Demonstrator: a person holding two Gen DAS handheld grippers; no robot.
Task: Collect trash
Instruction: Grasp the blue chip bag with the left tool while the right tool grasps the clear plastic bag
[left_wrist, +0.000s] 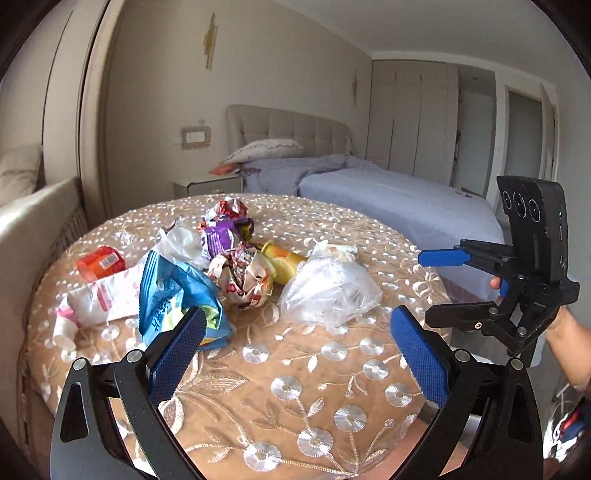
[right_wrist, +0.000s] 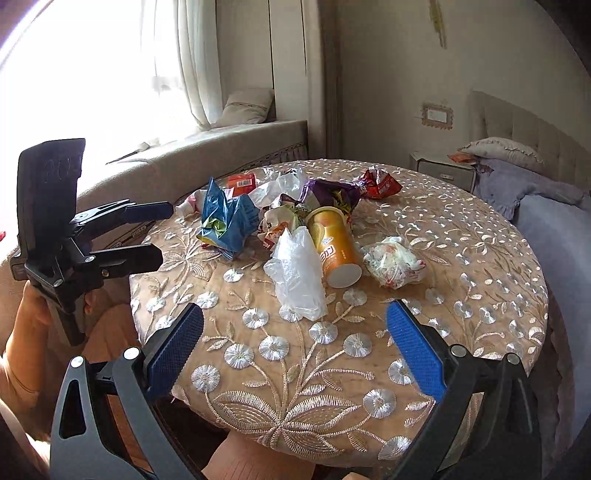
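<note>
Trash lies in a heap on a round table with an embroidered tan cloth (left_wrist: 295, 387) (right_wrist: 295, 369). It includes a blue snack bag (left_wrist: 173, 295) (right_wrist: 229, 221), a clear plastic bag (left_wrist: 328, 291) (right_wrist: 299, 273), a yellow cup on its side (left_wrist: 282, 260) (right_wrist: 332, 247), crumpled wrappers (left_wrist: 242, 275) (right_wrist: 393, 260), a purple bag (left_wrist: 221, 236) (right_wrist: 330, 195), a red wrapper (right_wrist: 380, 182) and a white-pink pack (left_wrist: 107, 295). My left gripper (left_wrist: 299, 343) is open and empty, just short of the blue bag. My right gripper (right_wrist: 295, 343) is open and empty, just short of the clear bag.
An orange-red container (left_wrist: 100, 262) lies at the table's far left. A bed (left_wrist: 388, 195) stands beyond the table, with a nightstand (left_wrist: 207, 184) beside it. A window seat (right_wrist: 184, 162) runs along the table's other side. Each gripper shows in the other's view (left_wrist: 443, 288) (right_wrist: 155, 232).
</note>
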